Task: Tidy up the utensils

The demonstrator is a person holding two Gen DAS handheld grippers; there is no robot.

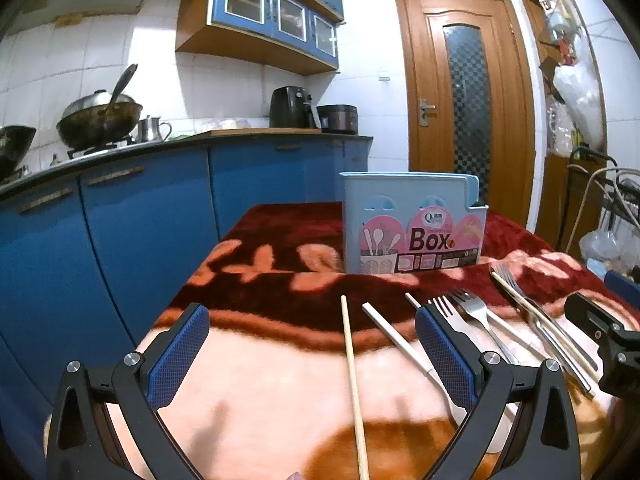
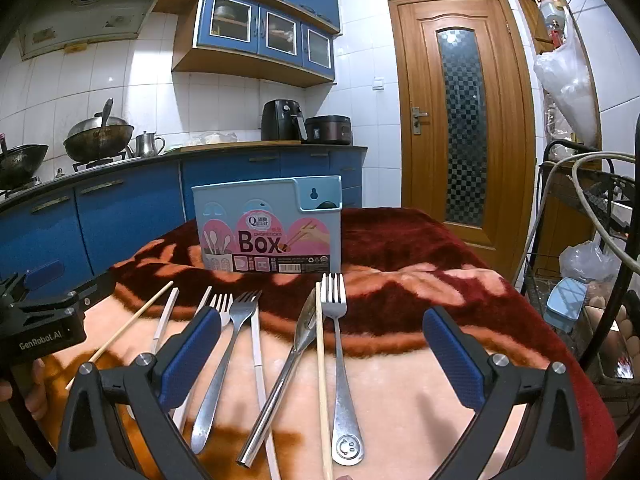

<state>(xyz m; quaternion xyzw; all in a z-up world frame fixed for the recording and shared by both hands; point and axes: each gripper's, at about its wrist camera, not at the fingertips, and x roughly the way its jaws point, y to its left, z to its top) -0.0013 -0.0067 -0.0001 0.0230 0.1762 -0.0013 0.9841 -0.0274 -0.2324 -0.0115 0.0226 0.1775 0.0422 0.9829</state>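
Observation:
A light blue utensil box [image 1: 414,224] labelled "Box" stands on the red and pink blanket; it also shows in the right wrist view [image 2: 268,226]. In front of it lie several forks and chopsticks. In the left wrist view a wooden chopstick [image 1: 354,384] and a white chopstick [image 1: 400,346] lie between my left gripper's [image 1: 312,344] open fingers. In the right wrist view a fork with a smiley handle [image 2: 340,360], a wooden chopstick [image 2: 321,380] and a tilted fork [image 2: 280,376] lie between my right gripper's [image 2: 322,348] open fingers. Both grippers are empty.
The blanket-covered table [image 2: 440,264] drops off at left and right. Blue kitchen cabinets [image 1: 140,216] stand to the left, a wooden door [image 2: 460,120] behind, a wire rack with bags [image 2: 592,280] to the right. The left gripper's body [image 2: 40,324] shows at the right view's left edge.

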